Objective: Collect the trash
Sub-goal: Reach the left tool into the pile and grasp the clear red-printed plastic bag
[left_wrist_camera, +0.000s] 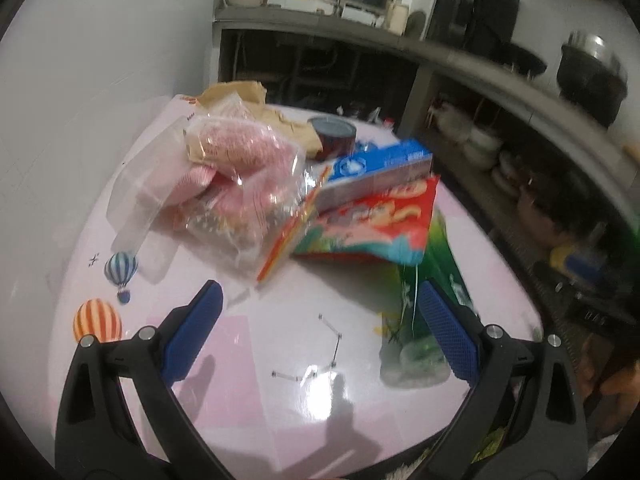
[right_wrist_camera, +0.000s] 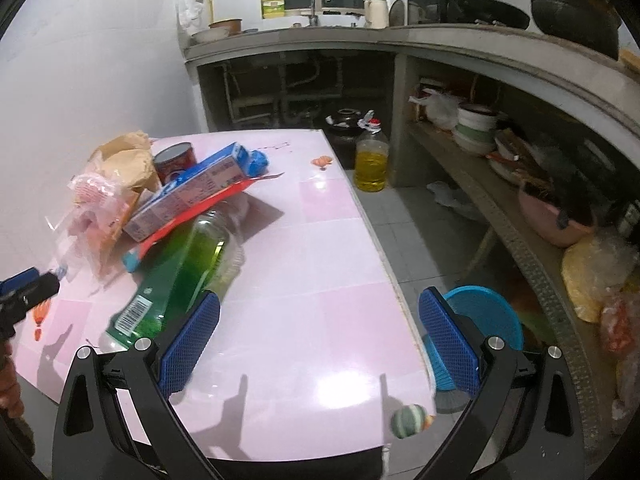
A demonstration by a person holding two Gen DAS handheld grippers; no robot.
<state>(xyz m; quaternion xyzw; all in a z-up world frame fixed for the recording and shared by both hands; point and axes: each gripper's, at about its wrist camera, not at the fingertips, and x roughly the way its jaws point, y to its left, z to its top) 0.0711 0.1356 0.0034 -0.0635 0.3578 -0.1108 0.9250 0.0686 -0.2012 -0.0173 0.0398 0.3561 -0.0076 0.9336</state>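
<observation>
I see the trash heap on the pink table: green bottle lying under a red wrapper and blue carton. Only my right view shows the blue bin beside the table. My left gripper and right gripper hover spread, empty.

Green bottle — blurred, partly covered
</observation>
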